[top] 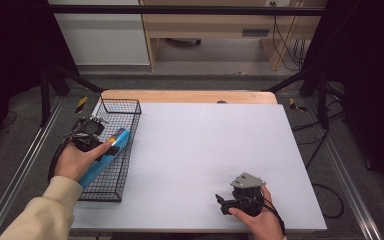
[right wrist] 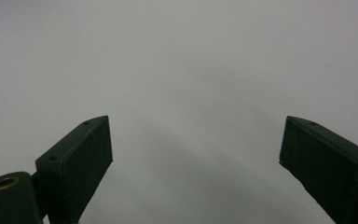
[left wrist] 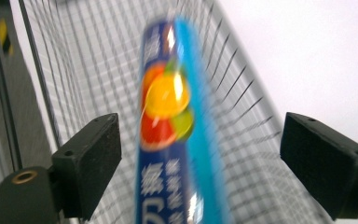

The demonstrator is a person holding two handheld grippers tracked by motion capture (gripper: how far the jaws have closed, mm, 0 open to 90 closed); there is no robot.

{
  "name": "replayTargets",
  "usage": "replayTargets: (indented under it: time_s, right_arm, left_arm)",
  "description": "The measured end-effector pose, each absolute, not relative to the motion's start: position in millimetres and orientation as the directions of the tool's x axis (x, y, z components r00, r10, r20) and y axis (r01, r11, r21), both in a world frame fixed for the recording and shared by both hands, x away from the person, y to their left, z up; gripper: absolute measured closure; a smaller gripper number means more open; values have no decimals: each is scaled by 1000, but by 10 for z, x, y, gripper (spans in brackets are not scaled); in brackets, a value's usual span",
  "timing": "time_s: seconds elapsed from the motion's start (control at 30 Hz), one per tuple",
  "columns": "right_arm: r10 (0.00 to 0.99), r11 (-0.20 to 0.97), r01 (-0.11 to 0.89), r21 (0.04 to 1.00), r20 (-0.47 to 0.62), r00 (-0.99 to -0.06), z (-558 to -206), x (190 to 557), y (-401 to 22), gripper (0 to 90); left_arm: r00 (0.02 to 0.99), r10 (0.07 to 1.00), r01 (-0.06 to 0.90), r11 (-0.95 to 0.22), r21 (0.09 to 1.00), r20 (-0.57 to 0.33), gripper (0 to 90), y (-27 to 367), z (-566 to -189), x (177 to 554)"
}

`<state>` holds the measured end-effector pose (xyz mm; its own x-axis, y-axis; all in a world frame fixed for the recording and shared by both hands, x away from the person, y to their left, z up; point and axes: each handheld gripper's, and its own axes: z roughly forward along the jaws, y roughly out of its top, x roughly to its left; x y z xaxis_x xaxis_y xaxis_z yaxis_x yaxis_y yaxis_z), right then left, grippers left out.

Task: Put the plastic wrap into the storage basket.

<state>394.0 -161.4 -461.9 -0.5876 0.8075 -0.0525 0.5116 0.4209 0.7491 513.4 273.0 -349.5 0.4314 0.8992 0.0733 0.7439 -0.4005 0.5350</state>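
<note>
Wire basket (top: 111, 150) at table's left edge, walls upright on all sides; entry from above only. Long blue box (top: 105, 155) lies slantwise inside, upper end leaning on right wall, taking much of basket's length. Left gripper (top: 92, 134) over basket, jaws spread either side of box (left wrist: 172, 130), gaps both sides, pads not touching. White table top (top: 205, 150) right of basket bare and wide, free passage across. Right gripper (top: 226, 202) at near edge, jaws apart over bare surface (right wrist: 177, 70).
</note>
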Motion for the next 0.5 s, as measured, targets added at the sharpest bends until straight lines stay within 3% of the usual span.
replayTargets:
  time_s: [0.23,0.5]
  right_arm:
    - [817,407,517,753,-47,-575,-4606,3938,-1636,94]
    - [837,397,509,764,-74,-542,-4606,3950,-1686,88]
  left_arm:
    - [508,861,628,-396,670,33,79,2424,-3325,4884]
    - [616,788,531,-416,738,0,70,1990,-3336,4575]
